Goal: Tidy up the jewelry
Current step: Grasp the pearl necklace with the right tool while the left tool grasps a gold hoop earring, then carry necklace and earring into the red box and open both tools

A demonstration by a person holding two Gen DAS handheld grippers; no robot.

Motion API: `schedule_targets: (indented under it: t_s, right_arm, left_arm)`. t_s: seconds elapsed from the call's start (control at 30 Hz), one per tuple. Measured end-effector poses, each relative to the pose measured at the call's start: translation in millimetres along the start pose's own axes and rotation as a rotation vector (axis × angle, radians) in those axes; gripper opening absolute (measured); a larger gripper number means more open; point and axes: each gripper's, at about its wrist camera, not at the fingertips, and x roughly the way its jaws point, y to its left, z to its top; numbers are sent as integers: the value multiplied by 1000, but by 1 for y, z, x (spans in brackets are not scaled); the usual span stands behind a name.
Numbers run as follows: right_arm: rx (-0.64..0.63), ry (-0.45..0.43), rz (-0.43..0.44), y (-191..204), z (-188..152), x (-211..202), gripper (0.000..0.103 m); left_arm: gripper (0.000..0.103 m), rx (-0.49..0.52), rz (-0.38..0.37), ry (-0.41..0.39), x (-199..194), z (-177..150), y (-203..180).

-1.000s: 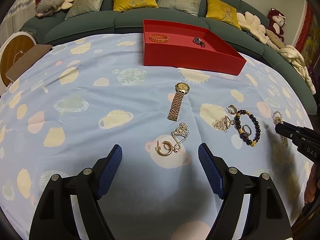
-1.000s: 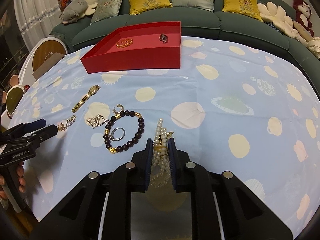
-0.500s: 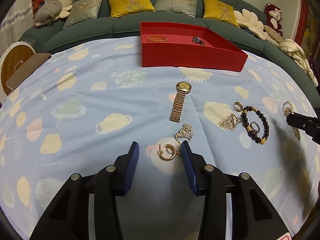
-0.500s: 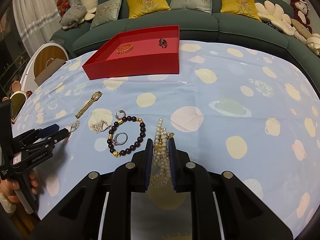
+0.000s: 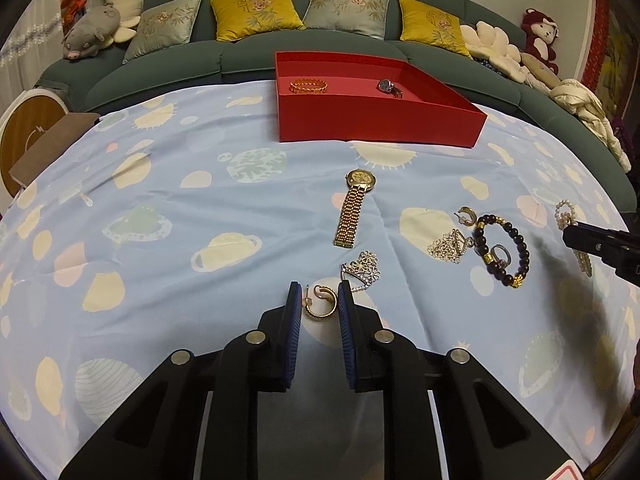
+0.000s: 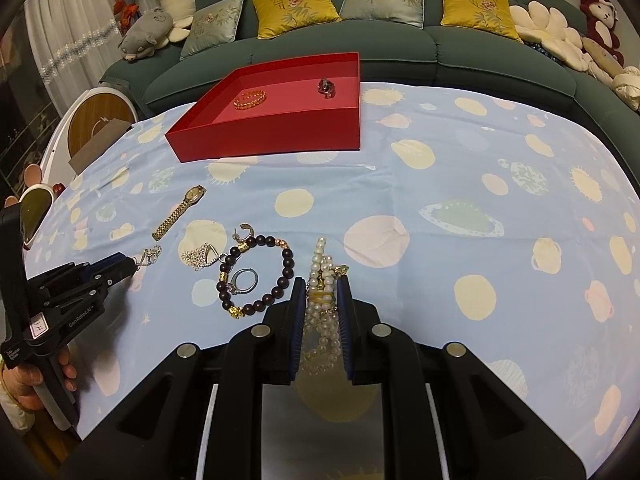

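Observation:
My left gripper (image 5: 319,300) is shut on a gold hoop earring (image 5: 321,304) on the blue cloth; it also shows in the right wrist view (image 6: 128,266). A silver flower piece (image 5: 362,268) lies just beyond it. My right gripper (image 6: 320,292) is shut on a pearl bracelet (image 6: 322,276). A gold watch (image 5: 354,206), a dark bead bracelet (image 5: 502,250) around a silver ring (image 5: 500,255), a silver mesh piece (image 5: 446,246) and another hoop earring (image 5: 466,216) lie on the cloth. The red tray (image 5: 380,120) at the back holds a gold bracelet (image 5: 308,87) and a small watch (image 5: 388,87).
A green sofa (image 5: 240,60) with cushions and plush toys curves behind the table. A round white and wood object (image 5: 24,136) and a brown box (image 5: 52,148) stand at the left edge. Patterned cloth (image 6: 500,200) stretches to the right of the tray.
My left gripper's jaws closed from wide open onto the gold hoop earring. My right gripper stayed shut on the pearl bracelet, barely moving.

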Motion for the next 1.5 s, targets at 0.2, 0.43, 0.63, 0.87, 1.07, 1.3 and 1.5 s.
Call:
schedule_targets:
  t_s: [0.2,0.43,0.63,0.87,1.07,1.3,1.5]
  right_arm:
    - [5,-8,4,1,3,-1,15]
    - [4,-53,22,7,17,-14,15]
    - [6,-107,42,13,32,-27,15]
    - [11,-147,49,18,45,-35,15]
    - [18,-200,49,22,70,-39,15]
    - [11,-264,60,25,123,-29,15]
    - [18,-241,54,13,164,11,15]
  left_arm:
    - [16,-20,-34,-47,-20,7,-1]
    - [16,-20,-55,-112,-42,22,-6]
    - [16,-31,-82,-153,-57,35,-7]
    - [16,-44,-97,-193,-68,51,-9]
    - [16,-5,-90,-228,-67,90,-18]
    - [16,5,-87,-250,-39,154,-11]
    - [16,4,-48,-211,13,192,-4]
